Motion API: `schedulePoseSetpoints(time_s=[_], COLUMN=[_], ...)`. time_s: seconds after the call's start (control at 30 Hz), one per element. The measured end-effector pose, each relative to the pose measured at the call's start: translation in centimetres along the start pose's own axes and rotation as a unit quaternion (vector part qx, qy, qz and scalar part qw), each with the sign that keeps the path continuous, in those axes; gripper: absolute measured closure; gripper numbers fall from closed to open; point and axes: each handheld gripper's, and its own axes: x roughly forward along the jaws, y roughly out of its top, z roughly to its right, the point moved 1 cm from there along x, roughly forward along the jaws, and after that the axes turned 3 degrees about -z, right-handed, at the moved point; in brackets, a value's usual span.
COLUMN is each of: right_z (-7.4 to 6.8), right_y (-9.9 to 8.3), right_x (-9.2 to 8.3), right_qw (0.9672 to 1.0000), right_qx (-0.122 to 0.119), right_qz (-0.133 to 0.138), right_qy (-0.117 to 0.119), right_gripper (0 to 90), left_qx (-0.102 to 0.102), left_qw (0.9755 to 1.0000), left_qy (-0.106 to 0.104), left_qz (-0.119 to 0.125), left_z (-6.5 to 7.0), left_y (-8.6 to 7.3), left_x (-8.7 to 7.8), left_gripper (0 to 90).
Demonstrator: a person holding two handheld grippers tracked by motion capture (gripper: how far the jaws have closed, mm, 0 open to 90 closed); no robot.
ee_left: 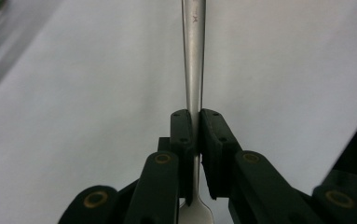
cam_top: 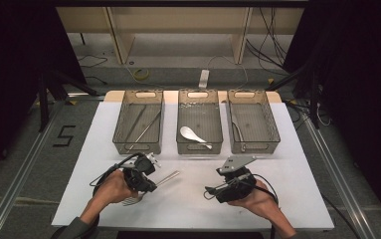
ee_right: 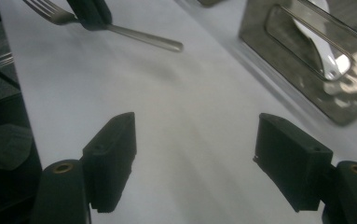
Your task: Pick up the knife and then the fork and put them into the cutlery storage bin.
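A metal fork is clamped at its neck in my left gripper, which is shut on it just above the white mat; the tines point toward the person. In the left gripper view the fork's handle runs straight up from between the pressed pads of that gripper. My right gripper rests low at the mat's front right, open, with nothing between its jaws. From the right gripper view the fork lies ahead at the upper left.
Three wire baskets stand in a row at the mat's far side. The left basket holds long thin utensils, the middle basket a white spoon, the right basket a dark utensil. Floor cables lie beyond the table.
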Motion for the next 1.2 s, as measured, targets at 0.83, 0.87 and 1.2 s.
schedulePoseSetpoints(time_s=[0.83, 0.87, 1.2], right_z=[-5.1, -5.2, -5.5], right_y=[0.7, 0.7, 0.3], right_x=[3.7, 3.8, 4.3], right_qw=[0.9787, 0.9777, 0.9684], right_qx=[-0.200, -0.204, -0.243], right_qz=[-0.044, -0.046, -0.055], right_qy=[-0.019, -0.019, -0.019], right_gripper=[36.7, 38.0, 53.6], left_qx=[0.074, 0.078, 0.084], left_qw=[0.9934, 0.9931, 0.9915], left_qy=[-0.086, -0.086, -0.096], left_qz=[-0.016, -0.019, -0.025], left_z=[5.3, 5.4, 6.1], left_y=[3.8, 3.9, 4.5], left_x=[1.3, 1.3, 1.4], left_gripper=[83.0, 83.0, 83.0])
